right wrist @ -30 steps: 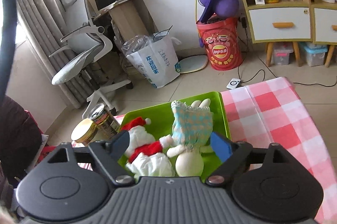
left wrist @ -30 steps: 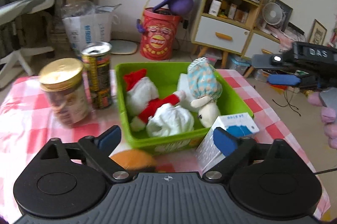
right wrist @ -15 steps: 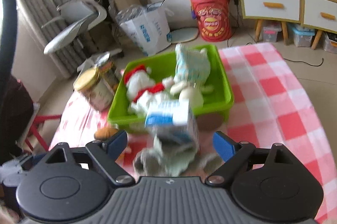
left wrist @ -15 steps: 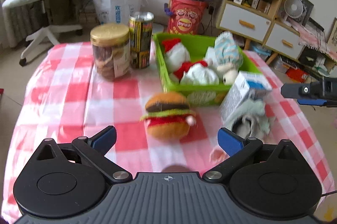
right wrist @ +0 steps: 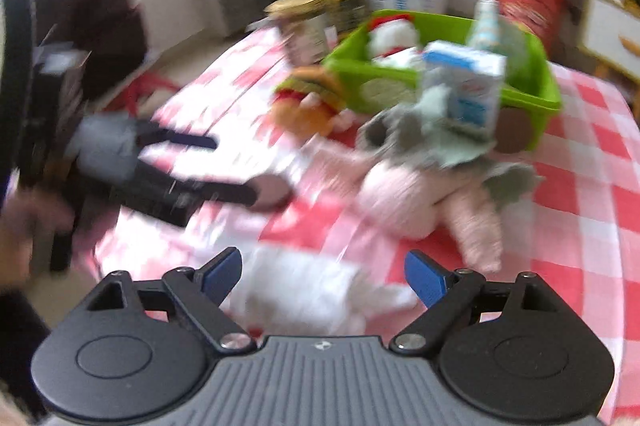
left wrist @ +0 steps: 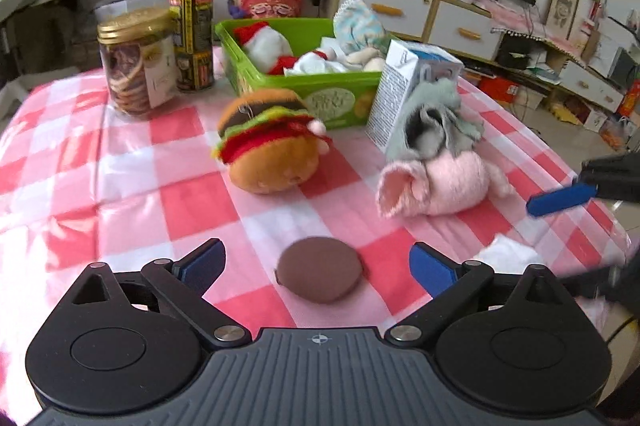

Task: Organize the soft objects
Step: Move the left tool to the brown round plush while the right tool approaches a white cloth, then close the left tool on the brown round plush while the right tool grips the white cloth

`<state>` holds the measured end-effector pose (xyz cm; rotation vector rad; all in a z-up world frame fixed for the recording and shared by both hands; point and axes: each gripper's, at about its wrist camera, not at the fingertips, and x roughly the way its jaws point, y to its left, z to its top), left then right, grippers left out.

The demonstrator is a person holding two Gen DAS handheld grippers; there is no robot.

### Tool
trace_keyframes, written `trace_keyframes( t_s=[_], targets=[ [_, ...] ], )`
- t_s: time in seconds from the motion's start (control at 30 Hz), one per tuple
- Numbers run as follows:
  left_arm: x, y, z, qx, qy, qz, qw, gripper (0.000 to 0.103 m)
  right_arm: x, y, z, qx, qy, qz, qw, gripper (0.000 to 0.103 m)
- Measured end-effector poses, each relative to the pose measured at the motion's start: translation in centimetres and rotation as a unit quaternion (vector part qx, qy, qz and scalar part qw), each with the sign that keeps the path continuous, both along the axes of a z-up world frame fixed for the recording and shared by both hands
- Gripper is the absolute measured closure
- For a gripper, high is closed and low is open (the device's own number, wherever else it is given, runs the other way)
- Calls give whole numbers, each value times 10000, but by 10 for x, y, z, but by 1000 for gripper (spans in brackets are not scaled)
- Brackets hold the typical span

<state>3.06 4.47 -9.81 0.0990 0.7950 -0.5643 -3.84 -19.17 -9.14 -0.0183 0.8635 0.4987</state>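
Here, the brown pad (left wrist: 320, 269) lies between the left gripper (left wrist: 316, 266)'s open jaws.

The worktop (left wrist: 120, 186) wears a red, pink and white checked cloth. The bin (left wrist: 320, 90) is lime green, the burger plush (left wrist: 268, 142) orange, brown, green and red, the pig plush (left wrist: 436, 186) pale pink, the disc (left wrist: 320, 270) brown, the carton (left wrist: 404, 82) white and blue.

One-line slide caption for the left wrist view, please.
Open left hand-held gripper above a brown pad; burger plush and pink plush lie outside the green bin.
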Motion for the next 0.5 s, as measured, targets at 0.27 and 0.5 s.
trace_keyframes(
  t_s=[0.27,0.5],
  targets=[
    [4,-12,-23,345,97,-144,9993,19,-22,28,-41,-658,-247,500,9963,35],
    [5,-10,-26,319,107,-192,9993,19,-9,21,-43,-513,-218,442,9975,52]
  ],
)
